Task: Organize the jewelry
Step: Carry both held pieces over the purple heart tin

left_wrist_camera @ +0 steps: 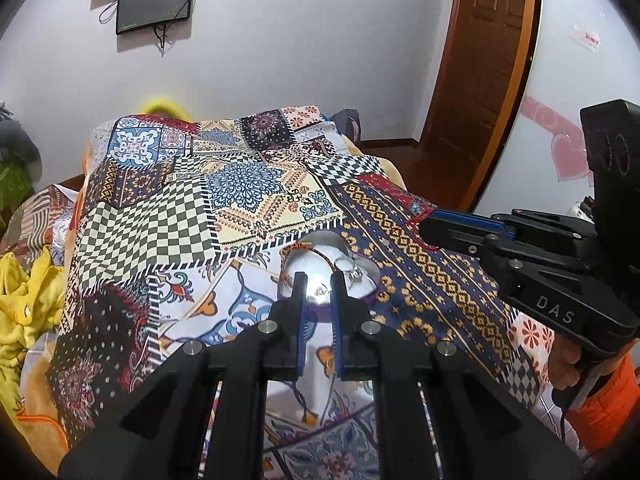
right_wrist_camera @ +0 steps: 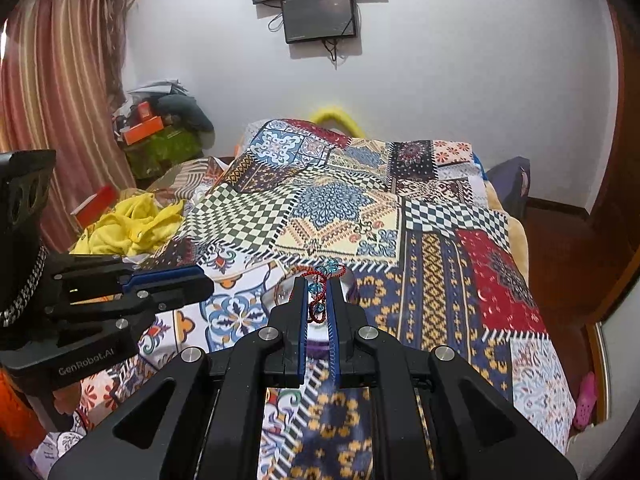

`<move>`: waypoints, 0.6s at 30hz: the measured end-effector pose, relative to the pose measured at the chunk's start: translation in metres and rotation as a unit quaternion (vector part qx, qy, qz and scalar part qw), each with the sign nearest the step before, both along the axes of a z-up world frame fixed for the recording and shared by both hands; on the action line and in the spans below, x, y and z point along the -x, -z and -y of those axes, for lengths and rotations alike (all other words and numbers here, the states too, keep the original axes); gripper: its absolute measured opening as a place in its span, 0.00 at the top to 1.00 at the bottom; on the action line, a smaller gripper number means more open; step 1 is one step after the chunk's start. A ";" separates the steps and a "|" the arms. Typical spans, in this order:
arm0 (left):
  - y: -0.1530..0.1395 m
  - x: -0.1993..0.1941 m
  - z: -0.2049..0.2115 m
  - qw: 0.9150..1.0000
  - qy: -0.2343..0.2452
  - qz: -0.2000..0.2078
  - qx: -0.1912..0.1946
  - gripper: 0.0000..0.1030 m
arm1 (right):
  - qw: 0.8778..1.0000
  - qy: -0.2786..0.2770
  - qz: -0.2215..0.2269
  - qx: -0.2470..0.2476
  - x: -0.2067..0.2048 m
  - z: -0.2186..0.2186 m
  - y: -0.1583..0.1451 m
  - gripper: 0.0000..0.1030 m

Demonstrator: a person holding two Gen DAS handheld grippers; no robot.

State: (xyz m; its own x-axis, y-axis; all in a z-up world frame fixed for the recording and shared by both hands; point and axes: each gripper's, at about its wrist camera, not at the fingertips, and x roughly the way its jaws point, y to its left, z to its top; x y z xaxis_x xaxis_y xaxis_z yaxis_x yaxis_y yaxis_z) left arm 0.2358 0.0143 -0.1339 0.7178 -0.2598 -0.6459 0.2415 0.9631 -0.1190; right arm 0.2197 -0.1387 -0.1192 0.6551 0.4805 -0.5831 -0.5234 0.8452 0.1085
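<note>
Holding a red cord bracelet (right_wrist_camera: pixel 322 292) with blue beads in the right tool (right_wrist_camera: pixel 319 298), fingers pinched nearly together on the cord, directly above a silver heart-shaped tin (left_wrist_camera: pixel 362 280) on the patchwork bedspread (left_wrist_camera: pixel 248 184). Left tool (left_wrist_camera: pixel 319 292) poised over the tin's near edge, jaws a narrow gap apart, nothing seen held between them.

Risks, as judged:
- Thin cord gripped only by a few strands; could slip free and drop onto the busy-patterned bedspread, hard to spot there.
- Bead loops dangling beside the fingers; could snag on a pad at release and get dragged back out of the tin.
- Tin resting on soft bedding, not a firm surface; a nudge from either tool could tip it and spill the contents.
- Orange-brown cord (left_wrist_camera: pixel 294 249) draped over the tin's far-left rim; could be pulled out if caught.

View differences:
- Left wrist view: tin interior visible, with a small silver piece (left_wrist_camera: pixel 354 273) inside, possibly a ring; bracelet not made out.
- Right wrist view: bracelet and beads plain, tin mostly hidden behind the fingers, only a shiny sliver showing; left tool seen from the side at far left.
</note>
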 end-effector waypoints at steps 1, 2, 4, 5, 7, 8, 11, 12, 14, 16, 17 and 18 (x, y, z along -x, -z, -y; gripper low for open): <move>0.000 -0.003 -0.001 1.000 -0.001 0.001 0.002 0.91 | 1.000 -0.001 0.000 0.000 -0.002 -0.001 0.000 0.92; 0.000 -0.006 -0.001 1.000 -0.001 0.001 0.002 0.91 | 1.000 -0.003 0.000 0.001 -0.006 -0.003 0.001 0.92; 0.002 -0.011 -0.002 1.000 -0.001 0.001 0.004 0.91 | 1.000 -0.004 -0.003 0.002 -0.012 -0.006 0.003 0.92; 0.003 -0.014 -0.003 1.000 -0.001 0.001 0.003 0.91 | 1.000 -0.005 -0.004 0.002 -0.015 -0.007 0.004 0.92; 0.005 -0.018 -0.003 1.000 0.000 0.000 0.003 0.91 | 1.000 -0.008 -0.008 0.001 -0.020 -0.009 0.007 0.92; 0.006 -0.020 -0.004 1.000 0.000 -0.001 0.002 0.91 | 1.000 -0.009 -0.009 0.001 -0.022 -0.010 0.008 0.92; 0.011 -0.026 -0.005 1.000 0.000 -0.005 0.001 0.91 | 1.000 -0.014 -0.015 0.004 -0.030 -0.014 0.013 0.92; 0.013 -0.028 -0.005 1.000 0.000 -0.007 0.000 0.91 | 1.000 -0.017 -0.017 0.004 -0.033 -0.016 0.014 0.92; 0.017 -0.033 -0.005 1.000 0.002 -0.011 -0.001 0.91 | 0.999 -0.023 -0.026 0.003 -0.039 -0.018 0.018 0.92; 0.019 -0.037 -0.005 1.000 0.003 -0.014 -0.003 0.91 | 0.999 -0.031 -0.039 0.002 -0.046 -0.020 0.024 0.92; 0.021 -0.039 -0.004 1.000 0.004 -0.017 -0.004 0.91 | 0.998 -0.034 -0.044 0.002 -0.049 -0.020 0.026 0.92; 0.023 -0.042 -0.003 1.000 0.006 -0.019 -0.005 0.91 | 0.998 -0.036 -0.049 0.002 -0.052 -0.021 0.028 0.92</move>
